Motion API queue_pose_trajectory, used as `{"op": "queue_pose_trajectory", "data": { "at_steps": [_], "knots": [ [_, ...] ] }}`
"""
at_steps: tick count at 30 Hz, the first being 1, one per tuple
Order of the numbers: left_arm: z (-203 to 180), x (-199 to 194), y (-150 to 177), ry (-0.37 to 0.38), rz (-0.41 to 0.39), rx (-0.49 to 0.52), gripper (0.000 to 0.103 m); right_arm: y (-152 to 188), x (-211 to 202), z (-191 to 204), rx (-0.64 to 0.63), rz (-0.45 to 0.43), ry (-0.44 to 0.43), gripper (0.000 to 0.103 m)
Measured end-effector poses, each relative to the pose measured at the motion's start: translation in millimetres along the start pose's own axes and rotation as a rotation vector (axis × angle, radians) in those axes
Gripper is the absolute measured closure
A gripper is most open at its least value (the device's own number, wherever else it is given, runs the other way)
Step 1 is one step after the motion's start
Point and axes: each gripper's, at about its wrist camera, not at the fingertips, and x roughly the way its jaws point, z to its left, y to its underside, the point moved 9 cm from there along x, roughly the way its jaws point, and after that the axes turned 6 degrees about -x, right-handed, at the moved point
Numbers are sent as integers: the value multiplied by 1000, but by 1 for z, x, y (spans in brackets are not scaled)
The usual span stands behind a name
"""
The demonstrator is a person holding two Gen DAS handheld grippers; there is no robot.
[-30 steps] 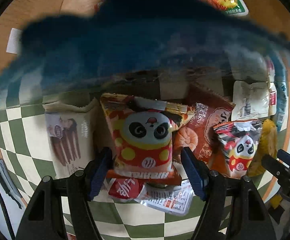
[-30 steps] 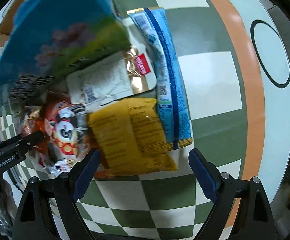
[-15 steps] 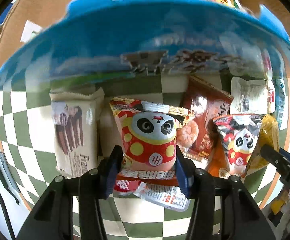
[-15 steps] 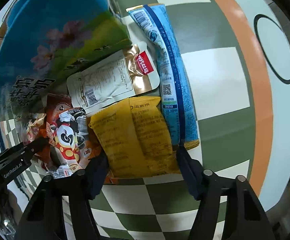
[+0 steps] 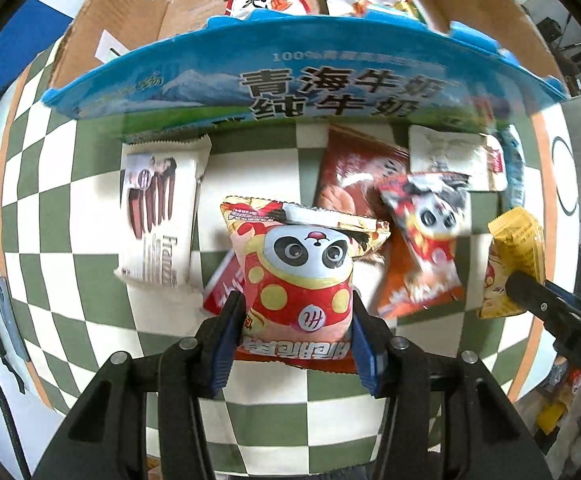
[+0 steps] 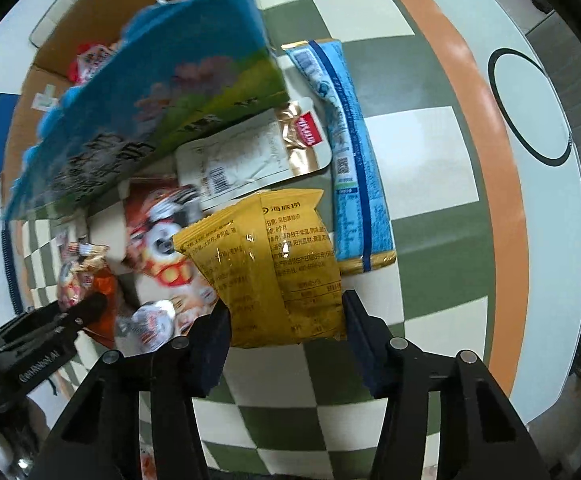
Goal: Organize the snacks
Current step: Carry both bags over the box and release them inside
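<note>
A few packets already lie in the cardboard box (image 5: 138,28) behind its blue printed flap (image 5: 290,80), so the sorting is under way but far from done. On the checkered desk (image 5: 50,208) I count at least 6 packets left: a white chocolate-stick packet (image 5: 158,216), a brown packet (image 5: 350,176), a second panda packet (image 5: 426,216), a white pouch (image 6: 246,160), a long blue packet (image 6: 350,152) and a red one partly hidden under mine.

My left gripper (image 5: 296,336) points straight down, and its fingers are clamped on the sides of the red panda snack packet (image 5: 302,272), near its lower end; the packet looks lifted clear of the pile. My right gripper (image 6: 286,328) tilts steeply down, and its jaws are closing, with the pads already pressing the lower edges of the yellow snack packet (image 6: 266,256), which looks raised above the other packets. Both packets are still short of the box, which sits beyond the flap.
</note>
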Motion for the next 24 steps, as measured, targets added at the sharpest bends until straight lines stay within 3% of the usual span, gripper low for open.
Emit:
{"op": "queue_pose_trajectory", "data": {
  "at_steps": [12, 18, 24],
  "knots": [
    [-20, -40, 18, 39, -44, -16, 56, 22, -39, 48, -62, -40, -99, 48],
    [-20, -90, -2, 90, -122, -23, 56, 21, -66, 68, -86, -77, -151, 48],
    [-15, -141, -51, 121, -208, -13, 56, -4, -116, 88, -100, -157, -209, 48]
  ]
}}
